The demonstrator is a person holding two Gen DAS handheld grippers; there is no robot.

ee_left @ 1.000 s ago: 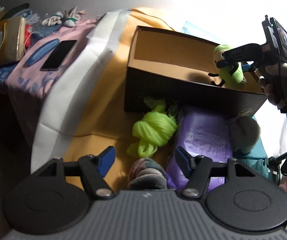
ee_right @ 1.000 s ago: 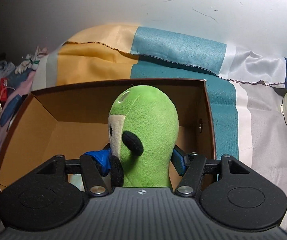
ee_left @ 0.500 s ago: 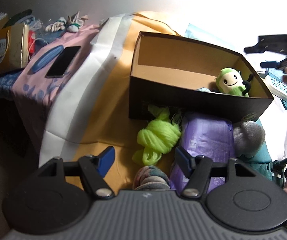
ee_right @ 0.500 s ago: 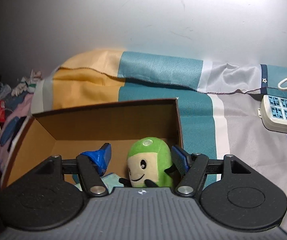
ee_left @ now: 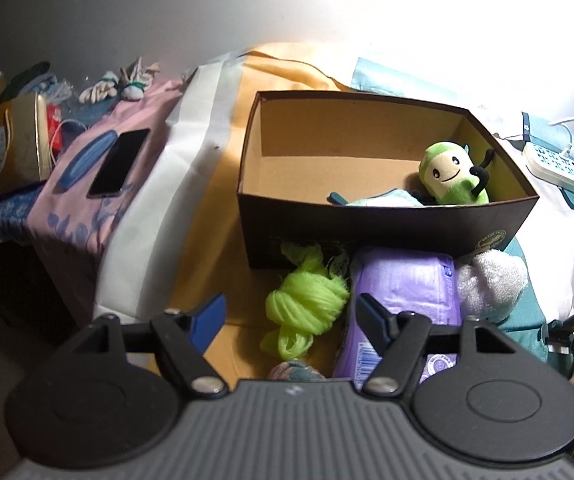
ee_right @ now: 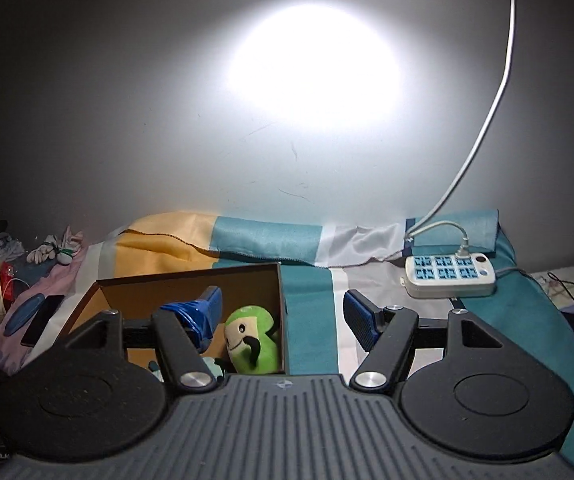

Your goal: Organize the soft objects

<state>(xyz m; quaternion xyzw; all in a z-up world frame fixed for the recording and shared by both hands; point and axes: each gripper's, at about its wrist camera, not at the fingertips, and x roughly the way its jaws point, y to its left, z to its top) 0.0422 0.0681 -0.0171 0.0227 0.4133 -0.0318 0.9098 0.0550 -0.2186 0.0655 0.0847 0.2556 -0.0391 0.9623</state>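
Note:
A green plush toy [ee_left: 453, 178] lies in the right end of the open cardboard box [ee_left: 387, 232], next to a pale blue cloth [ee_left: 383, 200]; the toy also shows in the right wrist view [ee_right: 253, 340]. In front of the box lie a neon green yarn bundle [ee_left: 307, 304], a purple soft pack [ee_left: 403, 304] and a white fluffy item [ee_left: 491, 280]. My left gripper [ee_left: 289, 320] is open and empty, above the yarn and pack. My right gripper [ee_right: 283, 312] is open and empty, raised above the box's right end.
A phone [ee_left: 119, 162] and a blue case [ee_left: 87, 158] lie on the pink cloth at left, beside a gold paper bag [ee_left: 11, 148]. A white power strip [ee_right: 449, 276] with its cable sits right of the box. A multicoloured soft item [ee_left: 295, 370] lies under my left gripper.
My right gripper opened and let go of the green plush toy, which now lies in the box. The gripper then rose and drew back. My left gripper rose slightly.

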